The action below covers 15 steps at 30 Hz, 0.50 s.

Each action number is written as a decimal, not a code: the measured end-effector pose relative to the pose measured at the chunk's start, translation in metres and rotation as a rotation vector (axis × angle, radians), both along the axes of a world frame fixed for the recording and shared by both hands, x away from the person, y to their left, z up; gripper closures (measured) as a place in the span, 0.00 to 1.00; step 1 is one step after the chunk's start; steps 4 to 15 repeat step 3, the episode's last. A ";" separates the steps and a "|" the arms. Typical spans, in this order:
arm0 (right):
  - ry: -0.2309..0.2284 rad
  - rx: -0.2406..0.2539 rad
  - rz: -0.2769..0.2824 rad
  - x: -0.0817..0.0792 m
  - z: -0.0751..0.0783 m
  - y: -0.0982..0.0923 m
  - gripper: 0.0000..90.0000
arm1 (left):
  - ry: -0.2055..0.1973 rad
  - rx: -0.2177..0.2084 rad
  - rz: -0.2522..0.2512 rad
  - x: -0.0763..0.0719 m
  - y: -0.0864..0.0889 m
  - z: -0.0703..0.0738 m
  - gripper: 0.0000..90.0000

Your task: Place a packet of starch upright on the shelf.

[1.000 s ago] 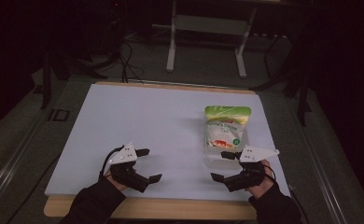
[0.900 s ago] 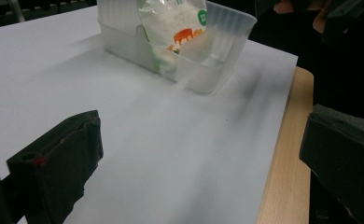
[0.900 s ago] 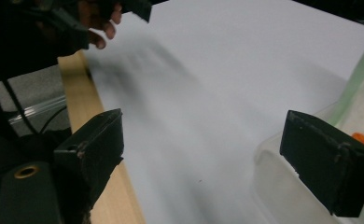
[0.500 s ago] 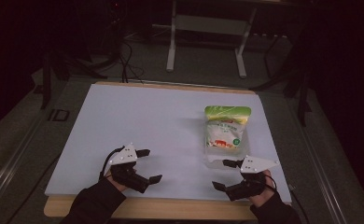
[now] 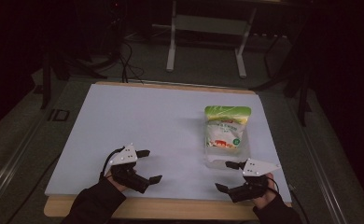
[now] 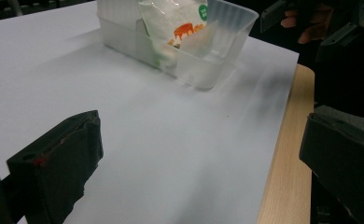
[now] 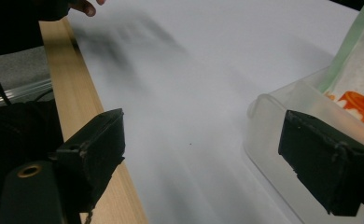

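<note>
A clear plastic container stands on the right half of a white sheet. A bag with a green top and an orange picture leans in it, sticking out over the far rim. My right gripper is open just in front of the container, near the table's front edge. My left gripper is open at the front left, with nothing between its jaws. In the left gripper view the container and bag lie ahead of the gripper. In the right gripper view the container is behind the right jaw of the gripper.
The sheet covers a wooden table whose front edge shows bare wood. A metal stand and cables sit on the dark floor beyond the table. The other gripper appears at the top right of the left gripper view.
My right gripper has drawn back from the container toward the table's front edge. The left gripper has stayed put.
</note>
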State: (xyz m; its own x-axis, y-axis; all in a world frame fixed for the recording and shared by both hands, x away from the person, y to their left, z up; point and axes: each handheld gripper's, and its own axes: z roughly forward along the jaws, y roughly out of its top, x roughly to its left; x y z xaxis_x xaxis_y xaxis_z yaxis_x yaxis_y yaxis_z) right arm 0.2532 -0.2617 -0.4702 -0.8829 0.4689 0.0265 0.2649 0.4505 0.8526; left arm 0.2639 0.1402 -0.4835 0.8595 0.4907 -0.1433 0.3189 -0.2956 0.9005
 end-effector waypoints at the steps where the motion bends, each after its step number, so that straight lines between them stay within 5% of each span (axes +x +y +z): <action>1: 0.003 0.000 0.000 0.000 0.000 0.000 0.16 | -0.001 0.000 0.001 0.000 0.000 0.000 0.00; 15: 0.005 -0.007 0.003 0.000 -0.001 0.000 0.16 | -0.001 0.001 0.002 0.000 0.001 0.000 0.00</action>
